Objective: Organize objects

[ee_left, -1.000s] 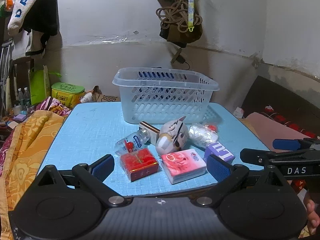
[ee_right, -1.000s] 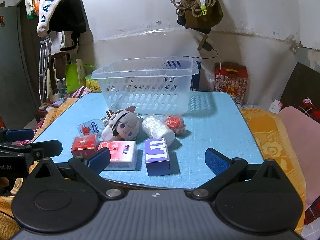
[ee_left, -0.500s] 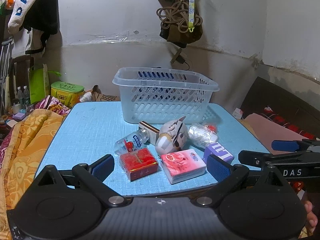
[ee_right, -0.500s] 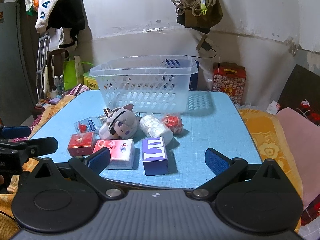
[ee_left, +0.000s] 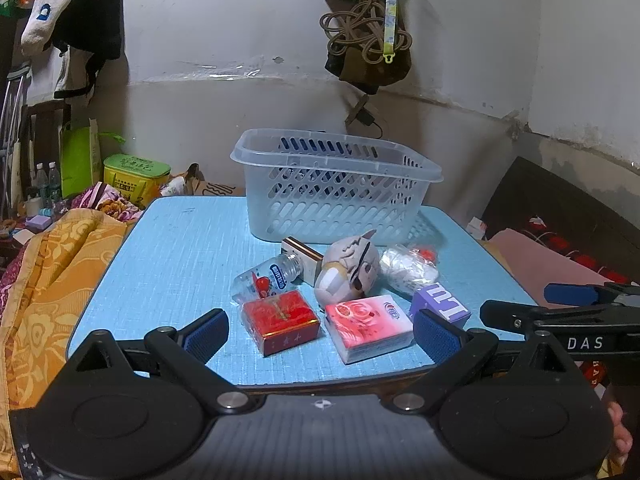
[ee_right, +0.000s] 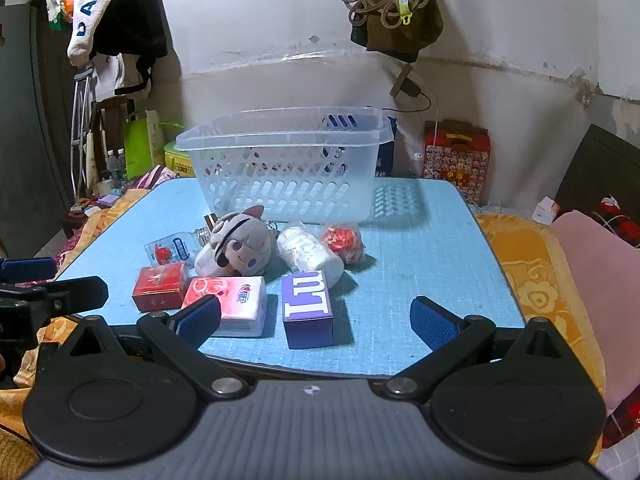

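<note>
A clear slotted basket (ee_left: 336,192) (ee_right: 288,168) stands at the back of the blue table (ee_left: 176,252) (ee_right: 424,256). In front of it lie a red box (ee_left: 280,322) (ee_right: 160,286), a pink tissue pack (ee_left: 368,326) (ee_right: 232,304), a purple box (ee_left: 440,306) (ee_right: 307,308), a plush head (ee_left: 348,270) (ee_right: 240,246), a small bottle (ee_left: 266,282) (ee_right: 172,250), a white wrapped roll (ee_left: 404,268) (ee_right: 308,250), a red wrapped thing (ee_right: 342,240) and a brown-edged box (ee_left: 302,254). My left gripper (ee_left: 320,332) is open at the near edge, before the red box and tissue pack. My right gripper (ee_right: 316,316) is open, the purple box between its fingers' line.
An orange patterned blanket (ee_left: 44,280) (ee_right: 532,276) borders the table on both sides. A green tin (ee_left: 134,174) and bottles (ee_left: 44,186) stand at back left. A red gift box (ee_right: 456,152) stands against the wall. Bags hang above the basket.
Both grippers have edged slightly forward toward the objects; the things on the table have not moved. Both stay open.
</note>
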Motion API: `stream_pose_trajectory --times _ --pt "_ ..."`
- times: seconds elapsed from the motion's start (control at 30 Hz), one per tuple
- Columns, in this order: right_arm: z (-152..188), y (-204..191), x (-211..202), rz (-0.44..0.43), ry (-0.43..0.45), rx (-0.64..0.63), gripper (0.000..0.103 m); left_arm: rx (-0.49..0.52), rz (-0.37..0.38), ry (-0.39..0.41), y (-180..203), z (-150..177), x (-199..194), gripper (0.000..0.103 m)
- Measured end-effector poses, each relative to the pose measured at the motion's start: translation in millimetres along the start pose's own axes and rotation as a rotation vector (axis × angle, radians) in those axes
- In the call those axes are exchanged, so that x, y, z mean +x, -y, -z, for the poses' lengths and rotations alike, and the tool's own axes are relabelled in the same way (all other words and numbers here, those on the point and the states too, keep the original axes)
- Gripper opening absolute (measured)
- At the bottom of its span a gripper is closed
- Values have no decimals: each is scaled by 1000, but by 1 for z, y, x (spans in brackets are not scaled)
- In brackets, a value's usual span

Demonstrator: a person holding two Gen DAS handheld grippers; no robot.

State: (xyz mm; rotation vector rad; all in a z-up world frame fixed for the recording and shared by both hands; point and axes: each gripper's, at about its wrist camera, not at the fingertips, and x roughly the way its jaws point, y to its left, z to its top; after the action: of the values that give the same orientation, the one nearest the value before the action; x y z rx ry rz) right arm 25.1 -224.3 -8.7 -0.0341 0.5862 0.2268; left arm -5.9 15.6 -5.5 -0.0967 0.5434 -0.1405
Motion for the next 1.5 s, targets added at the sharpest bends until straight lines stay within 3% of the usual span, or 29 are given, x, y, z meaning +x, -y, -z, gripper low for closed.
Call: stream_pose_trajectory --times 1.07,1.33,1.5 --pt "0 0 1 12 5 -13 103 -8 -6 -8 -1 2 0 100" --pt "5 1 -5 16 119 -32 103 -10 -1 -8 -5 2 -1 100" --pt "3 6 -3 29 126 -22 103 20 64 -91 -10 -9 11 98"
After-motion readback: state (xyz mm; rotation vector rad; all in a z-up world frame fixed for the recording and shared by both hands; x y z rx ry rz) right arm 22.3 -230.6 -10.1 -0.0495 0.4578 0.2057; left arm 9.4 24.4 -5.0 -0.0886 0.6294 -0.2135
